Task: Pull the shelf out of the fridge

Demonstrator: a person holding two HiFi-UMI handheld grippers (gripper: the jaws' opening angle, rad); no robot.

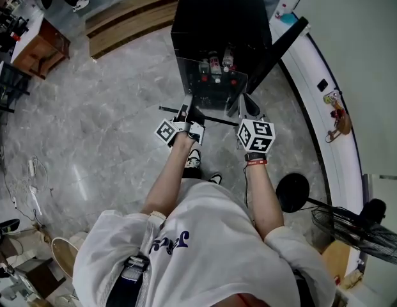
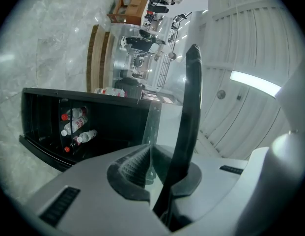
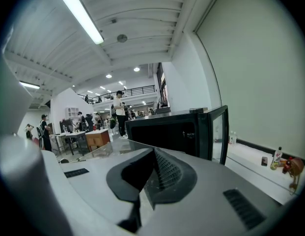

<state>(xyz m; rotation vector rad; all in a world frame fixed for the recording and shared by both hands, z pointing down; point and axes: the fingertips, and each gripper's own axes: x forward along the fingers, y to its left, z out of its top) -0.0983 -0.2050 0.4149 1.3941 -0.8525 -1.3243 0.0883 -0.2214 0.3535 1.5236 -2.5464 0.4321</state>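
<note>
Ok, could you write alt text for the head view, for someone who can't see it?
Seen from above, a person holds a left claw and a right claw, both clamped on the front edge of a glass shelf drawn out from a small black fridge. Its door stands open at right and bottles show inside.

The floor [image 1: 108,126] was of grey marbled tiles. A low wooden step [image 1: 131,18] ran along its far side, and a brown wooden desk [image 1: 38,47] stood near it in the corner. Thin cables [image 1: 29,184] lay on the tiles at the left. A white ledge [image 1: 342,165] followed the wall at the right, and a small toy figure [image 1: 339,117] lay on it. A black fan [image 1: 361,232] stood below. A long ceiling lamp [image 3: 83,14] was lit, and a person [image 3: 120,107] stood far behind.
</note>
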